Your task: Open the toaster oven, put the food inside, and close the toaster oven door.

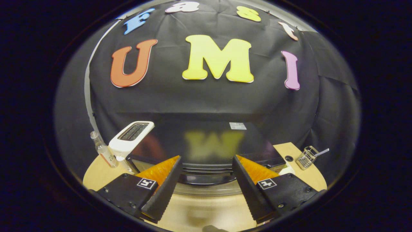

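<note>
We are hovering our gripper (206,183) at the toaster oven (212,145).
Jaws are standing wide apart, holding nothing; its door handle (206,179) is lying between them.

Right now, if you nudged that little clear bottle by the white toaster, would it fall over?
Probably. The bottle is tall and narrow and leans beside the toaster, so a push near its neck would likely tip it. It looks clear and mostly empty, so probably light, and once down it could roll on the table. The gripper is open, its fingers well short of it.
</note>
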Available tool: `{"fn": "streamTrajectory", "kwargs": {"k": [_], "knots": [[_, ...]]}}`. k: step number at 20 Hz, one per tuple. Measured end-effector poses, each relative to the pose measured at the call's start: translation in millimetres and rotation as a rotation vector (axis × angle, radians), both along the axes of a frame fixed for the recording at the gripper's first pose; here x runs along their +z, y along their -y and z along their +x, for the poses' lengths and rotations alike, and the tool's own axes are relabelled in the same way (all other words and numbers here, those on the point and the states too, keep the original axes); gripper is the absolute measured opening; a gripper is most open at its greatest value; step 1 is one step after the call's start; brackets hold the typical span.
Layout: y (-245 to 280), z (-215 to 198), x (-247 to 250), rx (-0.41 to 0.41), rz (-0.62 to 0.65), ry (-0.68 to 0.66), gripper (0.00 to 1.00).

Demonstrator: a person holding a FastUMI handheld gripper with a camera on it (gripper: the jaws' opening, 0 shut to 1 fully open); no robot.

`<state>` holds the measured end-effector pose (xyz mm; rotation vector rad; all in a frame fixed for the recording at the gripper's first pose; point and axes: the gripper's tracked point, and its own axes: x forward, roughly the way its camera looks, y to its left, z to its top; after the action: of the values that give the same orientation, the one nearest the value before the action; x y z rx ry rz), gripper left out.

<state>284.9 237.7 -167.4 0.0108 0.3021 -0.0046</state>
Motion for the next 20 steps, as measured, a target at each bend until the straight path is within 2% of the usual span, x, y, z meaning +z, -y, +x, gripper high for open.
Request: {"fn": "streamTrajectory", "kwargs": {"k": [8, 15, 20], "knots": [[-0.2, -18.6, -9.4, -0.01, 0.031, -0.02, 1.0], [-0.1, -64.2, -31.1, 0.008, 0.037, -0.056, 1.0], [0.1, -106.3, -66.7, 0.013, 0.016, -0.124, 1.0]]}}
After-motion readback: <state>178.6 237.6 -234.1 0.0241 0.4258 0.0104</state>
